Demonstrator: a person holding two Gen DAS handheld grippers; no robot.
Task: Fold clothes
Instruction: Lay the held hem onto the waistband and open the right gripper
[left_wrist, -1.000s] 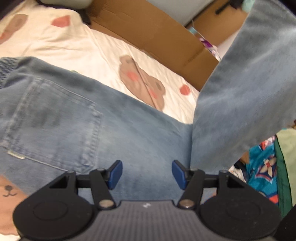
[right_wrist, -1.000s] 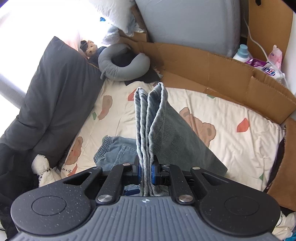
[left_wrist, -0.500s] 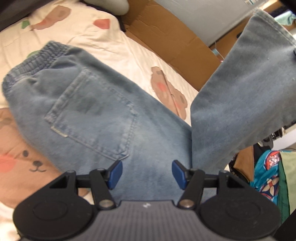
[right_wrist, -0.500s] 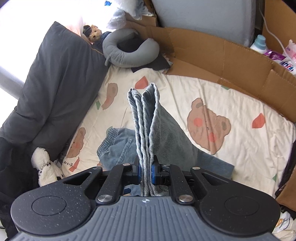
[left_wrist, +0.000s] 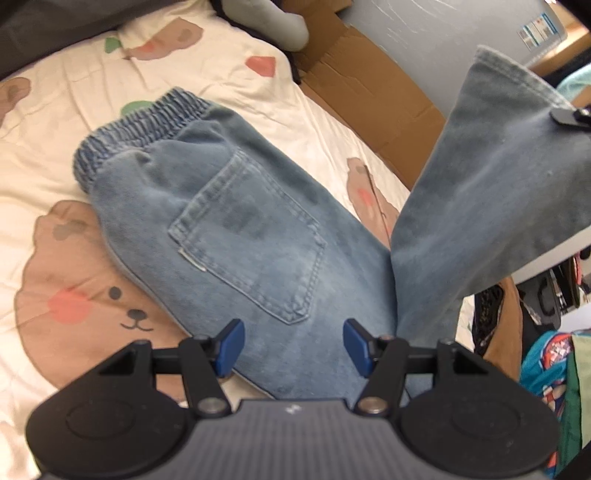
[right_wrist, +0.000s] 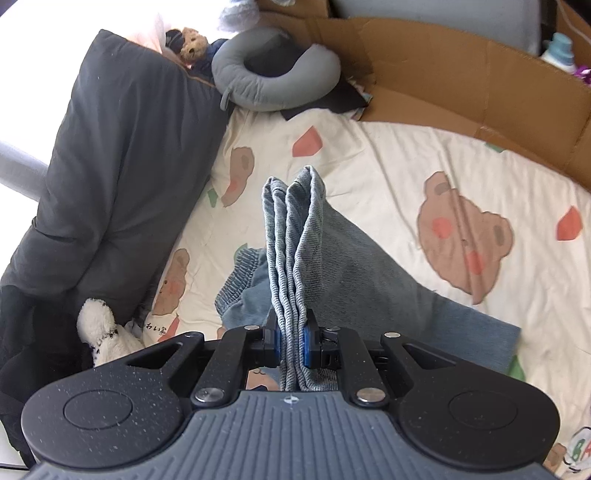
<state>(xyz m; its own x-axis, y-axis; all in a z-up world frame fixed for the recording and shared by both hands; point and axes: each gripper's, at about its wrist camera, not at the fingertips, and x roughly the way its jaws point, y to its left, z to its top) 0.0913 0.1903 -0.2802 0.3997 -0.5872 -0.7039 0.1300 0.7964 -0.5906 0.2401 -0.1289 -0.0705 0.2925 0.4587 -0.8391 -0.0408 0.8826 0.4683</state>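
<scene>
On the bear-print bed sheet (left_wrist: 55, 155) the jeans (left_wrist: 236, 236) lie pocket-side up, waistband flat. Right claw (right_wrist: 291, 341) is clamped tight on the bunched leg hems, lifting them off the bed. Left claw (left_wrist: 293, 349) hangs spread apart above the seat, gripping nothing.

A bear-print bed sheet (right_wrist: 424, 155) carries blue jeans (left_wrist: 240, 236), a grey neck pillow (right_wrist: 273, 74) and a dark duvet (right_wrist: 122, 166).
</scene>
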